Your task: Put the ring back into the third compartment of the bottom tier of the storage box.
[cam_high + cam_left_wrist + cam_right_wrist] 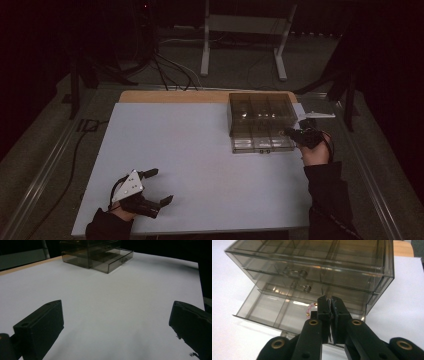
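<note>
High view showed a broad pale surface [200, 165], smooth and matte, laid over a wooden top whose tan edge peeked out at the far side. Toward its far right corner stood a smoky transparent organizer [261, 114], a boxy stack of hard plastic drawers with thin dividers. Its bottom drawer [262, 141] was pulled out toward the person, likely so its compartments could be reached from above. The right gripper [296, 132] hung at that drawer's right end, its jaws pressed together. In the right gripper view a small pink beaded piece [310, 308] with gold-coloured ends poked out beside the jaws (whether it was pinched or lay in the drawer could not be told). The left gripper [161, 186] rested near the front left of the surface, well apart from the organizer, jaws spread wide with nothing between them, seemingly waiting.
</note>
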`<state>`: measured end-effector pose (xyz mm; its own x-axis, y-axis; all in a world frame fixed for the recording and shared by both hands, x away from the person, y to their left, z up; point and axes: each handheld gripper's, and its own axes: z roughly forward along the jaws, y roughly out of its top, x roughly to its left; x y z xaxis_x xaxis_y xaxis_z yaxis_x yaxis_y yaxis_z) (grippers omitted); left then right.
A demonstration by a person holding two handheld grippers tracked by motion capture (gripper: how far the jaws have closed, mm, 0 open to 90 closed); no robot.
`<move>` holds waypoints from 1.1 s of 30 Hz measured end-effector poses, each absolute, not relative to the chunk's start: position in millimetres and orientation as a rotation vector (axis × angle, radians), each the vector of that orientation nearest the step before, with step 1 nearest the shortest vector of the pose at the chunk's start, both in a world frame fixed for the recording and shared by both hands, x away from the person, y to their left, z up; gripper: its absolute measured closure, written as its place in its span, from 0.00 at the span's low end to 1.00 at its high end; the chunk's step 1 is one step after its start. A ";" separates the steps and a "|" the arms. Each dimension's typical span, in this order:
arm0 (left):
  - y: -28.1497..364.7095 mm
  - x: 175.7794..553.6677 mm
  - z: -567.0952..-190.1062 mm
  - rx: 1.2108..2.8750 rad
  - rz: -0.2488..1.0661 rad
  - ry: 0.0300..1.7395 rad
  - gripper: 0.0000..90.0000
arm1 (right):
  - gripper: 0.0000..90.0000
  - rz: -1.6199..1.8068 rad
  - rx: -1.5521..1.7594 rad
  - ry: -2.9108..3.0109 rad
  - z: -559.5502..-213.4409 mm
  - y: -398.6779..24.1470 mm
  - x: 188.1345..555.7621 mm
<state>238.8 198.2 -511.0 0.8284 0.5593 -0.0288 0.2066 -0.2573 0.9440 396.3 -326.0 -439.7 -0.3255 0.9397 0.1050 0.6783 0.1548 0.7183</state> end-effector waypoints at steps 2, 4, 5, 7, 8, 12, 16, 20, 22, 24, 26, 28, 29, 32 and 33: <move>198.5 238.5 -511.2 1.838 0.375 0.580 0.01 | 0.96 0.973 1.558 2.069 -443.5 -326.2 398.0; 198.6 238.7 -511.3 1.835 0.374 0.585 0.01 | 0.96 0.974 1.571 2.068 -447.0 -326.6 399.6; 198.7 238.8 -511.1 1.834 0.375 0.584 0.01 | 0.96 0.973 1.579 2.067 -448.6 -326.9 400.2; 198.4 238.7 -511.0 1.834 0.375 0.581 0.01 | 0.96 0.975 1.589 2.066 -451.6 -327.7 401.6; 198.3 238.7 -511.2 1.838 0.376 0.580 0.01 | 0.96 0.972 1.594 2.064 -453.0 -327.9 402.3; 198.3 238.8 -511.1 1.835 0.375 0.581 0.01 | 0.96 0.965 1.610 2.060 -457.6 -328.8 404.7; 198.5 239.0 -511.3 1.831 0.372 0.583 0.01 | 0.96 0.960 1.628 2.063 -463.3 -329.5 407.5; 198.0 238.8 -511.5 1.838 0.372 0.581 0.01 | 0.96 0.952 1.641 2.067 -470.6 -328.6 409.6; 198.2 238.7 -511.2 1.836 0.373 0.581 0.01 | 0.96 0.937 1.647 2.071 -474.3 -328.0 410.4; 198.3 238.7 -511.3 1.836 0.373 0.582 0.01 | 0.96 0.933 1.659 2.071 -477.5 -328.4 411.6; 198.4 238.8 -511.5 1.837 0.373 0.583 0.01 | 0.96 0.927 1.677 2.066 -480.1 -329.2 412.8; 198.4 238.8 -511.1 1.835 0.374 0.583 0.01 | 0.96 0.917 1.685 2.067 -482.4 -330.1 413.9; 198.4 238.8 -511.2 1.833 0.373 0.582 0.01 | 0.96 0.915 1.691 2.065 -483.3 -330.3 414.3; 198.7 238.9 -511.4 1.832 0.372 0.586 0.01 | 0.96 0.905 1.702 2.068 -485.7 -330.9 415.3; 198.8 238.9 -511.2 1.829 0.372 0.585 0.01 | 0.96 0.906 1.706 2.071 -486.7 -331.1 415.6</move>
<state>238.9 198.8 -511.2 0.8271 0.5612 -0.0322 0.2084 -0.2529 0.9448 415.6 -331.1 -486.7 -0.2438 0.9576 0.1536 0.7626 0.0914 0.6403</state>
